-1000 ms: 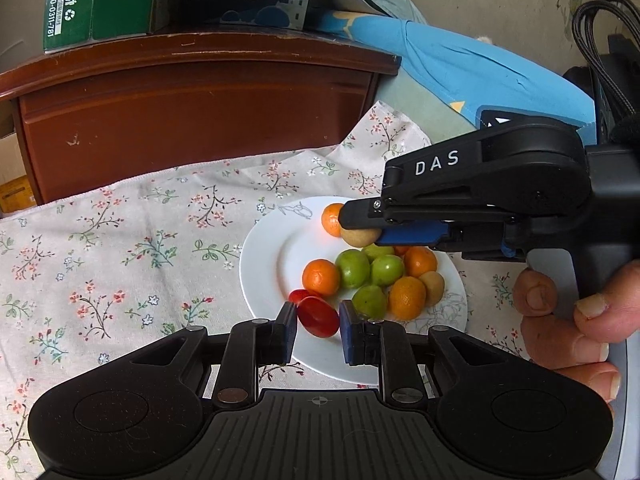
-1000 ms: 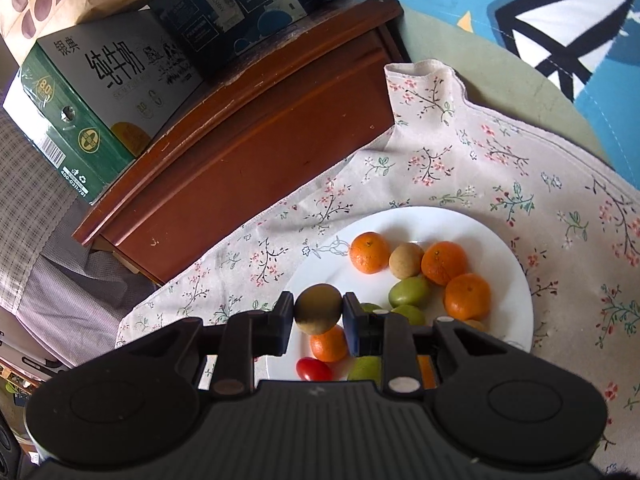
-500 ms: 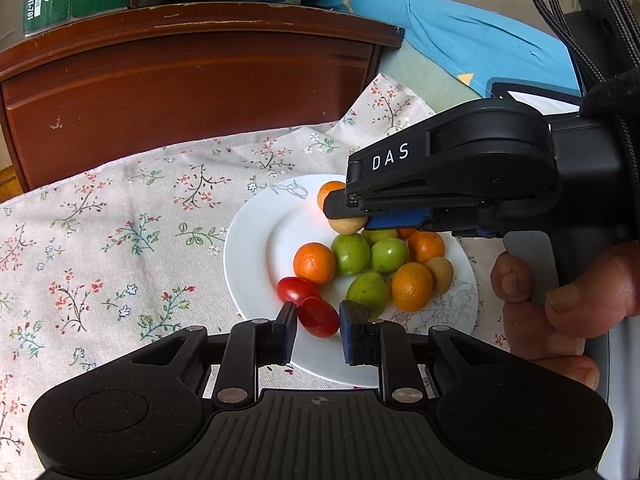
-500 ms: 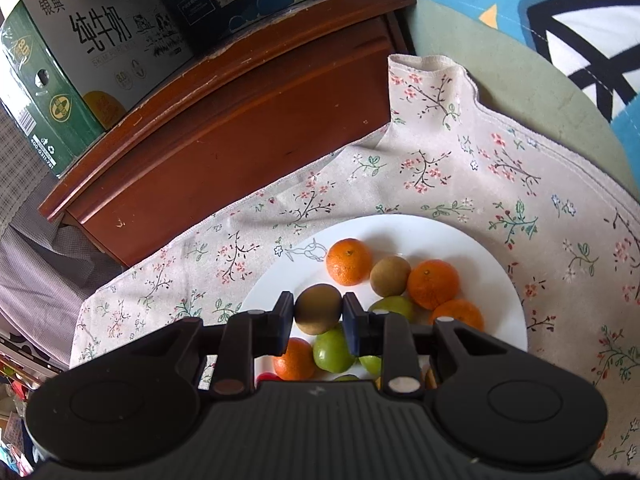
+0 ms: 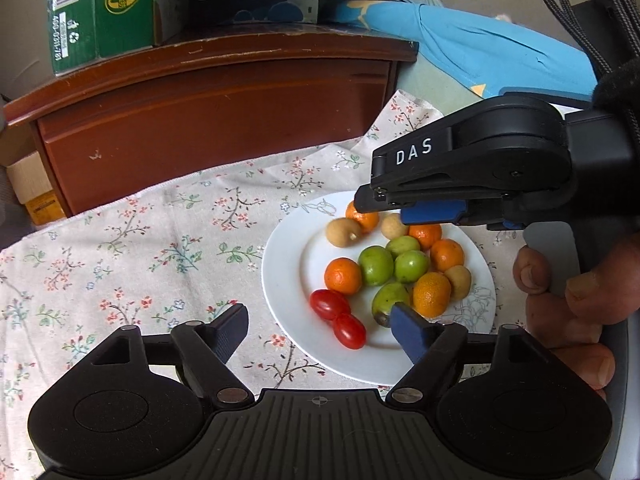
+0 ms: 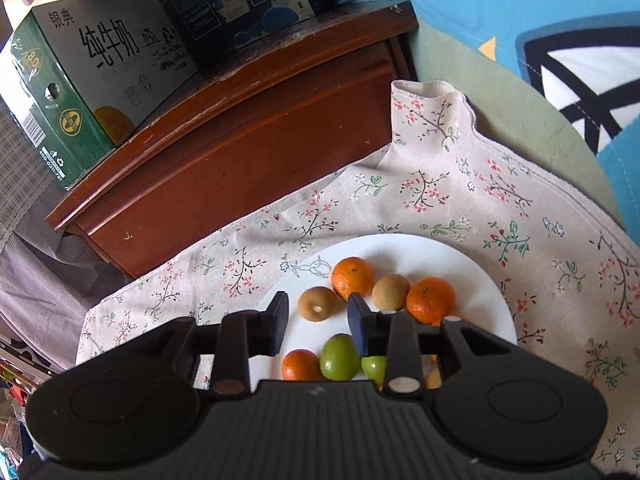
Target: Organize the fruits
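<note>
Left gripper (image 5: 320,330) and right gripper (image 6: 318,318) are opening, tomato (image 5: 349,331) and brown fruit (image 6: 318,304) released onto plate (image 5: 288,264).

cloth (image 5: 160,248): floral, spread flat | cabinet (image 5: 224,120): dark wood, behind cloth | green carton (image 6: 76,92): on cabinet top, left | blue box (image 6: 248,4): on cabinet, beside carton | blue fabric (image 6: 520,20): right, beyond cloth | cables (image 5: 572,12): black, upper right

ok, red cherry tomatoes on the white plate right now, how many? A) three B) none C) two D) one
C: two cherry tomatoes lie side by side near the front edge of the plate, just ahead of the left tool.
</note>
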### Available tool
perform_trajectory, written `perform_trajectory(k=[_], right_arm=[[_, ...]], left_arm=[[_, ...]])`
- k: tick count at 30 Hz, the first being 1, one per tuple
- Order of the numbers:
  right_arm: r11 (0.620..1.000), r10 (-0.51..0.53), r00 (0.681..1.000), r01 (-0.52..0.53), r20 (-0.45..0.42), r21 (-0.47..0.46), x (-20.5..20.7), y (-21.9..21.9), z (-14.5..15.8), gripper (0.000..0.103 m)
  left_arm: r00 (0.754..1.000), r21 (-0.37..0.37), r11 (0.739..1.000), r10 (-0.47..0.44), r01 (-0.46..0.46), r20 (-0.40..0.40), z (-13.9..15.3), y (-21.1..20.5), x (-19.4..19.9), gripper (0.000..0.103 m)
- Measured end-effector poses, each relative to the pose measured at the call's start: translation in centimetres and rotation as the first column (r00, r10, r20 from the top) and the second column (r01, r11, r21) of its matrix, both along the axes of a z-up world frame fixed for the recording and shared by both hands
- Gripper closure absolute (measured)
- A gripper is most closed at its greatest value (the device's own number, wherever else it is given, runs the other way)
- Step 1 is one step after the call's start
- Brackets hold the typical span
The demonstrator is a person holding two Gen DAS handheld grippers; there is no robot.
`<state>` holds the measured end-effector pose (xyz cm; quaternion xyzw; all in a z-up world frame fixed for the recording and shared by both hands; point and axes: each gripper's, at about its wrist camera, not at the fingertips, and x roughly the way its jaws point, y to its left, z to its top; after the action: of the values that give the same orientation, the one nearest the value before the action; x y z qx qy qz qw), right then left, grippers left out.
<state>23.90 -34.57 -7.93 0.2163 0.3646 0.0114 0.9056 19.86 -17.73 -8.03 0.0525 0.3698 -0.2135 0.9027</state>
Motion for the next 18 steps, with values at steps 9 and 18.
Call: perform_trajectory(k=[9, 18], right_arm=[[0.996, -0.032, 0.999, 0.035, 0.040, -0.086, -3.5, 0.5, 3.4, 0.041], [0.984, -0.074, 0.997, 0.071, -0.009, -0.166, -6.8, 0.4, 4.3, 0.030]], left_arm=[[1.000, 0.045, 0.999, -0.001, 0.002, -0.006, 2.6, 1.9, -1.9, 0.012], [0.999, 0.066, 0.998, 0.026, -0.024, -0.031, 4.2, 3.9, -2.8, 0.012]])
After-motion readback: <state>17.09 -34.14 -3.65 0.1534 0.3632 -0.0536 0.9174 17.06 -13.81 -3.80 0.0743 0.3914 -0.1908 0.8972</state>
